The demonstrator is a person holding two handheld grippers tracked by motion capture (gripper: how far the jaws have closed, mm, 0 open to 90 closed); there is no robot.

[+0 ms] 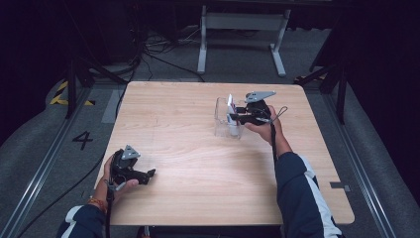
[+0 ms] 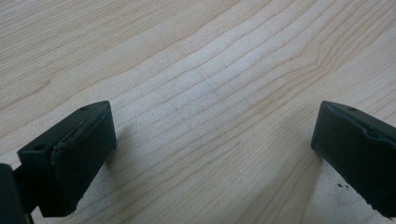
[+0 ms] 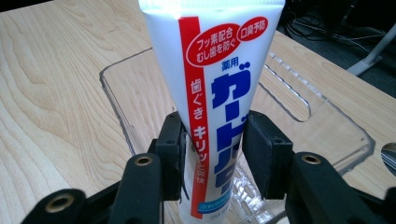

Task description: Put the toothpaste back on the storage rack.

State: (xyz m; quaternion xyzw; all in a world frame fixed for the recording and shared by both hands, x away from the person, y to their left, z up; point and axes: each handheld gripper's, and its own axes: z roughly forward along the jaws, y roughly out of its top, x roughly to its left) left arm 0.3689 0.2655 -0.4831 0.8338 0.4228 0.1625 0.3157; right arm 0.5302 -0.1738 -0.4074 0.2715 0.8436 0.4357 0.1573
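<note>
A white toothpaste tube with red and blue print stands upright, cap end down, inside a clear plastic container on the wooden table. My right gripper is shut on the tube's lower half, one black pad against each side. From the high view, the tube and container sit right of the table's centre, with the right gripper reaching in from the right. My left gripper rests at the front left; its jaws stand wide open over bare wood.
The wooden table has rounded corners. A white table frame and cables lie on the dark floor beyond the far edge. A rail runs along the floor at the left.
</note>
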